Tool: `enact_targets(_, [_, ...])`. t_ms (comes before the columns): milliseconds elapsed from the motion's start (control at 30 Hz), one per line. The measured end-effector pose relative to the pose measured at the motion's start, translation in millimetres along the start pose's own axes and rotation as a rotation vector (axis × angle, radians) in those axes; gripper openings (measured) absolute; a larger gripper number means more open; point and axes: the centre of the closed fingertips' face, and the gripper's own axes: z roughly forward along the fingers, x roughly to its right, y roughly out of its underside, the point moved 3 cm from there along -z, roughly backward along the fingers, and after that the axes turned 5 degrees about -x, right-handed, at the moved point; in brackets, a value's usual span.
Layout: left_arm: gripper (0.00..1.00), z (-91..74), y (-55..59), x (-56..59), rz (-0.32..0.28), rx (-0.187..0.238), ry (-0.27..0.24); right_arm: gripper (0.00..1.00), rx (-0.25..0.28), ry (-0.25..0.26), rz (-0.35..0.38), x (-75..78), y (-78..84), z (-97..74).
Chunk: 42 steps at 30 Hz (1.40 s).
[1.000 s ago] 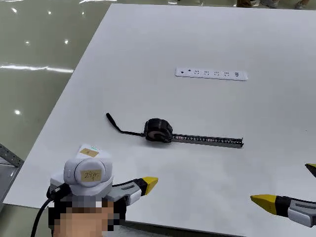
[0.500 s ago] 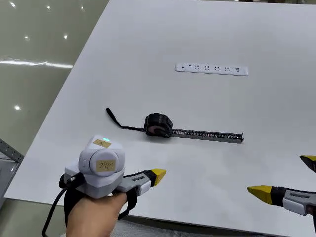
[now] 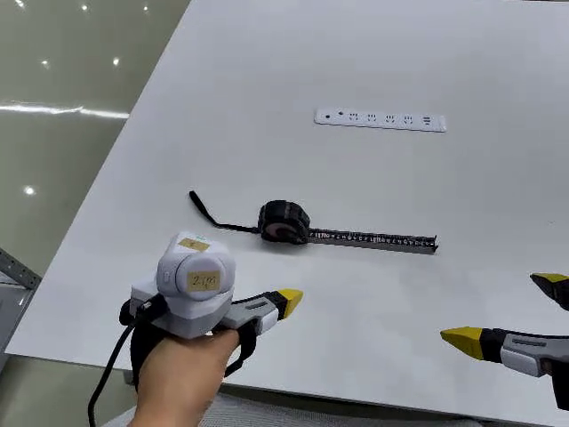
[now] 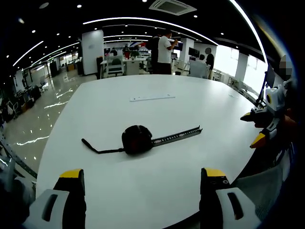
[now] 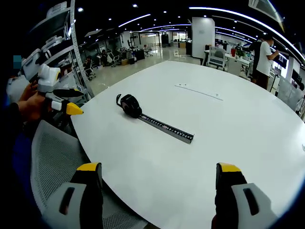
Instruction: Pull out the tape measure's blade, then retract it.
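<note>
Edging forward, the left gripper (image 4: 143, 174) gapes empty, like the right gripper (image 5: 158, 167). Ahead lies the tape measure (image 4: 137, 139), blade (image 3: 373, 238) drawn crosswise: case (image 3: 284, 221) nearer left, tip nearer right.

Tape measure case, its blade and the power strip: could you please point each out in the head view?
tape measure case (image 3: 284, 221), head view, middle of the black housing.
blade (image 3: 373, 238), head view, midway along the extended strip.
power strip (image 3: 380, 120), head view, centre of its top.
</note>
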Motion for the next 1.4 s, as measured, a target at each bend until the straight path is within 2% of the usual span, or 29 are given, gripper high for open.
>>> enact_targets(467, [0.97, 19.3, -1.4, -0.2, -0.004, -0.004, -0.017, 0.94, -0.023, -0.018, -0.019, 7.7, -1.1, 16.2])
enact_targets(733, [0.96, 29.4, -3.8, 2.7, -0.012, -0.003, -0.022, 0.93, -0.037, -0.024, -0.043, 18.0, -5.6, 25.3])
enact_targets(1400, [0.95, 55.1, -12.5, 10.5, -0.014, -0.017, -0.019, 0.87, -0.095, -0.059, -0.148, 39.8, -12.6, 54.5])
